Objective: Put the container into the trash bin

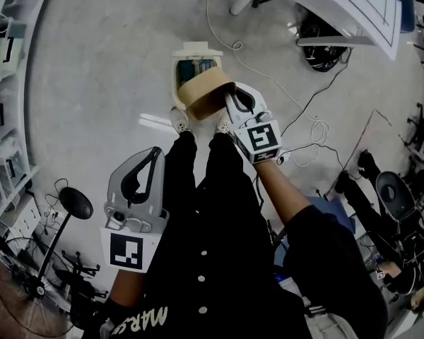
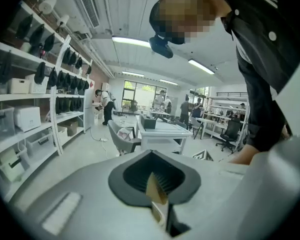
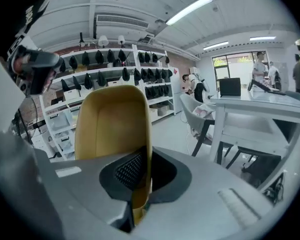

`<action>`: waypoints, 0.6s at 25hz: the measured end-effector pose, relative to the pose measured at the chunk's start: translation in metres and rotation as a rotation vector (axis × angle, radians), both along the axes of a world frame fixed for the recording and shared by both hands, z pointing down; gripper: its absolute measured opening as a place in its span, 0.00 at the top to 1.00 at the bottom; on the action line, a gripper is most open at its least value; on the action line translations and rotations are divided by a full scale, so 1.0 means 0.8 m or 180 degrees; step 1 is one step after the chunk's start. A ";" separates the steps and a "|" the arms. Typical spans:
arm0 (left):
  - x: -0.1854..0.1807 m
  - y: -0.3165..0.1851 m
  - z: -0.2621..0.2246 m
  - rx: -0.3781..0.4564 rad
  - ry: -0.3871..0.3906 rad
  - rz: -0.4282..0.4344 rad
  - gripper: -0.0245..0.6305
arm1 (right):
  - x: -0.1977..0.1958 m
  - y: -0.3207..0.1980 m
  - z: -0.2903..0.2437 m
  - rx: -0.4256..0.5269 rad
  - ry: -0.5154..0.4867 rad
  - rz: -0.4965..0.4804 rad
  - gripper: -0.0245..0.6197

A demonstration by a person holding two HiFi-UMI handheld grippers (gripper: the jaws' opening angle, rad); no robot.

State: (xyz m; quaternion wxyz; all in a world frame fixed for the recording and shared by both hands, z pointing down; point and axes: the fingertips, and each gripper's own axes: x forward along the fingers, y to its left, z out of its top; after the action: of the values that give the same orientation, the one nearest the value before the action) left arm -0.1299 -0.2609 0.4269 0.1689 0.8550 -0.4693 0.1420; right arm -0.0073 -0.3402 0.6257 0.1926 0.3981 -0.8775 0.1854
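Since the right gripper (image 1: 228,103) is clamped on one wall of the container (image 1: 206,94), the container hangs over the near edge of the trash bin (image 1: 196,49) — the bin's opening is just below & a bit farther out. The left gripper (image 1: 153,154) is closed w/ nothing I can name in it — well back, near left.

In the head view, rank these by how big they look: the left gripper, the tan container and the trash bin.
1. left gripper: largest, though it's nearest the camera.
2-3. tan container and trash bin: they look alike, and the container covers part of the bin, so no ranking.
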 end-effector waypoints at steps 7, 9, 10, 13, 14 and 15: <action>0.011 0.003 0.054 -0.0232 0.0140 0.0098 0.96 | -0.036 0.010 0.117 -0.0224 0.0270 -0.0305 0.93; 0.020 -0.001 0.073 -0.0305 0.0225 0.0114 0.96 | -0.039 0.008 0.149 -0.0282 0.0343 -0.0333 0.93; 0.025 -0.003 0.083 -0.0334 0.0258 0.0118 0.96 | -0.039 0.006 0.165 -0.0308 0.0392 -0.0335 0.93; 0.040 0.000 0.108 -0.0406 0.0306 0.0157 0.96 | -0.037 0.008 0.208 -0.0422 0.0521 -0.0320 0.93; 0.042 0.002 0.117 -0.0437 0.0322 0.0159 0.96 | -0.036 0.010 0.221 -0.0464 0.0561 -0.0321 0.93; 0.044 0.004 0.126 -0.0468 0.0336 0.0152 0.96 | -0.036 0.012 0.233 -0.0497 0.0605 -0.0334 0.93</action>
State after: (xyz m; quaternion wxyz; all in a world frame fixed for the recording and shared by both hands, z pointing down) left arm -0.0946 -0.2578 0.5280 0.2523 0.8576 -0.4275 0.1348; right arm -0.0360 -0.3309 0.8123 0.3147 0.3513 -0.8578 0.2042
